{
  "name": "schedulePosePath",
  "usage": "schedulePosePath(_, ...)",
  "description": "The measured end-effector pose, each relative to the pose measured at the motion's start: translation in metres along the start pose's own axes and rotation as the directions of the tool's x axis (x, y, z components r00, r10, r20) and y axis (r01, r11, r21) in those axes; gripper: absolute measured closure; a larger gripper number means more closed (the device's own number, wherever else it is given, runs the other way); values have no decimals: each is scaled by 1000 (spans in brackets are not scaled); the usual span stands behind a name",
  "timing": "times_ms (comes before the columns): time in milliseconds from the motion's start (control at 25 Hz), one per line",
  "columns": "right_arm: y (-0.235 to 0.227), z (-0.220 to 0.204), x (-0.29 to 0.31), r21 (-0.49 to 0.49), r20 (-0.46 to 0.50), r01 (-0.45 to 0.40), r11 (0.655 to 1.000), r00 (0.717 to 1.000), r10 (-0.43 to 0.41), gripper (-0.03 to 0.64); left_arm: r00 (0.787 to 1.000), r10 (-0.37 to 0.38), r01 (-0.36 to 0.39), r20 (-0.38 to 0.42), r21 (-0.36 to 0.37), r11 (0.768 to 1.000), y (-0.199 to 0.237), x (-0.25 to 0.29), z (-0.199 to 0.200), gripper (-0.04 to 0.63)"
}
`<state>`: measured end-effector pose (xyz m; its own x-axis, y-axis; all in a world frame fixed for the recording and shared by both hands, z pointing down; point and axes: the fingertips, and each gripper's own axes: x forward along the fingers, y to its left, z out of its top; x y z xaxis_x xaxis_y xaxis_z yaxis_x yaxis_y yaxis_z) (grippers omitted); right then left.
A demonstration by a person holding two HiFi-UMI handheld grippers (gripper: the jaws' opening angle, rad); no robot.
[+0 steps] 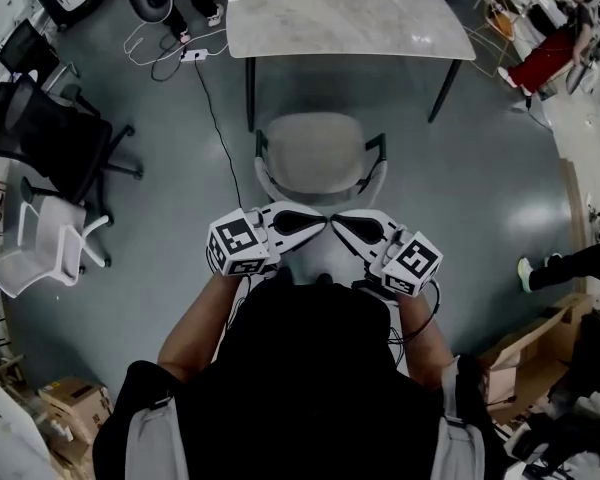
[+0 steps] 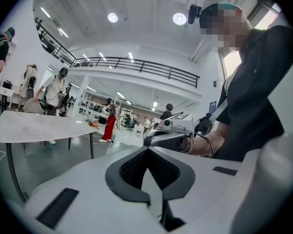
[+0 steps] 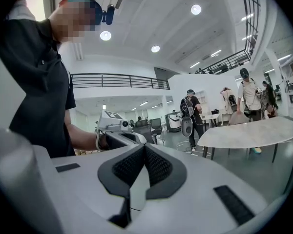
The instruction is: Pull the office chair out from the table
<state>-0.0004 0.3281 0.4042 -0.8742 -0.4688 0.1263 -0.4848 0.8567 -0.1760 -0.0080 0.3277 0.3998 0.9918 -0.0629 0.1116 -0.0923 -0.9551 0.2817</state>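
Looking down from the head view, the grey-seated office chair with dark armrests (image 1: 320, 156) stands just off the near edge of the pale marble desk (image 1: 340, 13). Its curved back faces the person, straight ahead of the left gripper (image 1: 310, 220) and the right gripper (image 1: 345, 224), and both are equally near it. In the left gripper view the fingers (image 2: 132, 169) are closed on nothing and aimed sideways at the other gripper, not at the chair. The right gripper view shows the same, with its fingers (image 3: 127, 168) shut and empty.

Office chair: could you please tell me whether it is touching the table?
Apart. The head view shows bare floor between the office chair and the table, both its edge and its legs.
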Motion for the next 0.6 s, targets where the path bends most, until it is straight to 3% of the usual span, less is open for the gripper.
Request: schedulePosePath(600,-1,-2,7,-23,-21,27,999,999,-28,597,999,27,-27,-19,2,1000,7,-5,-9,583)
